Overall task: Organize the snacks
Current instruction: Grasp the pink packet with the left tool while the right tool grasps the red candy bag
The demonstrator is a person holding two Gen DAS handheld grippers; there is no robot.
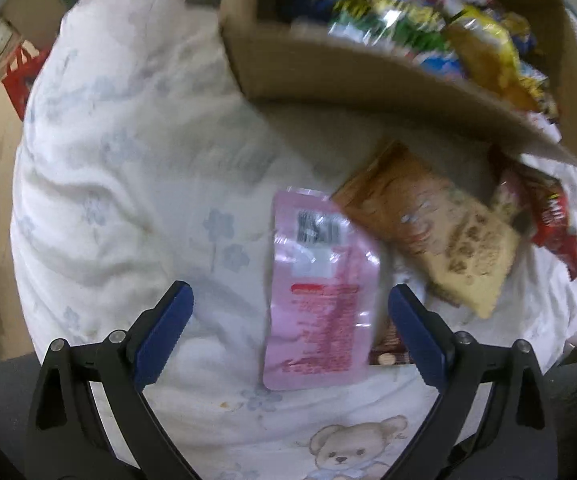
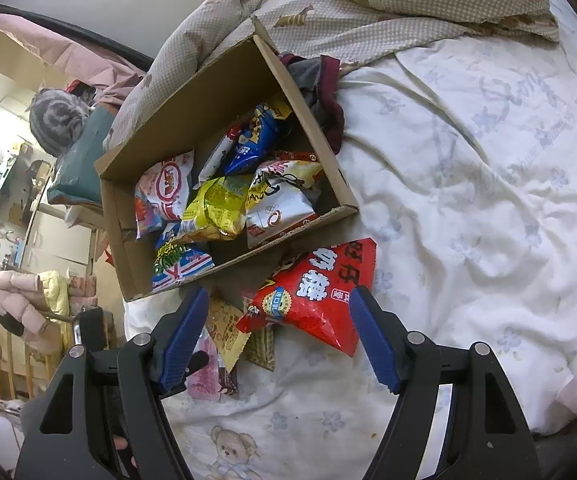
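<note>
A cardboard box (image 2: 308, 120) holding several snack bags sits on the bed; it also shows in the left wrist view (image 1: 328, 76). Loose on the sheet in front of it lie a pink packet (image 1: 320, 300), a tan and brown packet (image 1: 428, 224) and a red bag (image 2: 316, 292). My left gripper (image 1: 288, 308) is open and empty, its fingers either side of the pink packet's lower half, above it. My right gripper (image 2: 278, 316) is open and empty, hovering just before the red bag. The pink packet (image 2: 204, 380) shows partly behind my right gripper's left finger.
A white flower-print sheet (image 2: 468, 200) covers the bed, with a checked beige quilt (image 2: 368, 0) bunched behind the box. Dark clothing (image 2: 324, 92) lies by the box's far corner. The bed's left edge drops to a cluttered room.
</note>
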